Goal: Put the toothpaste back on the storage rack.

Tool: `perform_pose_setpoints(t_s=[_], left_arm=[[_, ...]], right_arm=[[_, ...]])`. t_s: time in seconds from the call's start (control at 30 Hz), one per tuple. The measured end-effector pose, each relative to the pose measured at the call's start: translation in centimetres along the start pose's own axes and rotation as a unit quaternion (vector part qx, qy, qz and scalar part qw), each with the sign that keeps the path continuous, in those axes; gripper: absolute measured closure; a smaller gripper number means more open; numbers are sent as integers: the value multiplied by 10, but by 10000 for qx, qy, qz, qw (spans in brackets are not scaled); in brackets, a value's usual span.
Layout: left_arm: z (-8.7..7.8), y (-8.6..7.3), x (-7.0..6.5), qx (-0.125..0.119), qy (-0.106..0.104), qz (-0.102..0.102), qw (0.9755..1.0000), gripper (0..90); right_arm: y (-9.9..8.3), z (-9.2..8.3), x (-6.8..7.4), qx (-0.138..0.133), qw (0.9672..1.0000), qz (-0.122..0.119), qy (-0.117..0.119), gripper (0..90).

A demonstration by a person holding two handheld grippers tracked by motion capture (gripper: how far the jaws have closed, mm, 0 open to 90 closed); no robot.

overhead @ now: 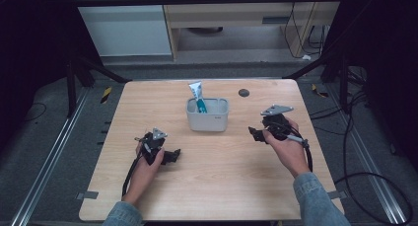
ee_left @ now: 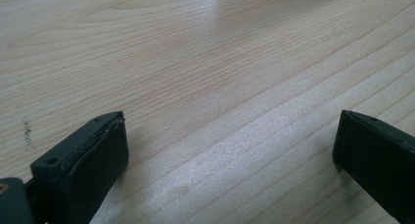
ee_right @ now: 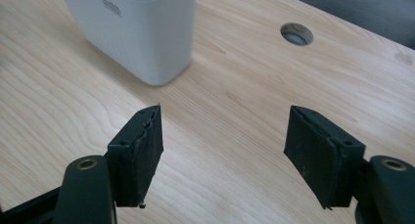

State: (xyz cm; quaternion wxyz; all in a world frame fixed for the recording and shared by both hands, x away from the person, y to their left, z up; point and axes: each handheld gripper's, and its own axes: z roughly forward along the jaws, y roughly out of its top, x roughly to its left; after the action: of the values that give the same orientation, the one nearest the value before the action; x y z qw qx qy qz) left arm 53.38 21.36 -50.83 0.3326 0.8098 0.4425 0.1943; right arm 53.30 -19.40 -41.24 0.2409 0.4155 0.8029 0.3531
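A pale grey bin [overhead: 207, 115] stands at the middle of the wooden table [overhead: 212, 186], and a white tube with a teal cap [overhead: 197, 95] sticks up out of it. In the right gripper view the bin's corner [ee_right: 142, 33] rises ahead and to the left. My right gripper [overhead: 255, 133] is to the right of the bin, open, with bare wood between its jaws [ee_right: 222, 150]. My left gripper [overhead: 173, 156] rests low over the table at the front left, jaws wide apart and empty [ee_left: 230, 150].
A round cable hole [overhead: 243, 92] lies in the table behind the bin, also seen ahead of the right gripper [ee_right: 296, 33]. Metal frame rails and dark floor with cables surround the table. Bare wood stretches between the two hands.
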Motion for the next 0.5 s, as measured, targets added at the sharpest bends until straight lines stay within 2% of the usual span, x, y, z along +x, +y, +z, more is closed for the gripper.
perform_pose_setpoints(t_s=[0.13, 0.33, 0.5], left_arm=[[0, 0, 0, -5, 0, -4, 10000, 0], [0, 0, 0, 3, 1, 3, 10000, 0], [0, 0, 0, 1, 1, 3, 10000, 0]], right_arm=[[-12, 2, -9, 83, 9999, 92, -66, 288], [-32, 5, -23, 237, 9989, 383, -120, 267], [-45, 9, -32, 309, 9982, 510, -48, 195]])
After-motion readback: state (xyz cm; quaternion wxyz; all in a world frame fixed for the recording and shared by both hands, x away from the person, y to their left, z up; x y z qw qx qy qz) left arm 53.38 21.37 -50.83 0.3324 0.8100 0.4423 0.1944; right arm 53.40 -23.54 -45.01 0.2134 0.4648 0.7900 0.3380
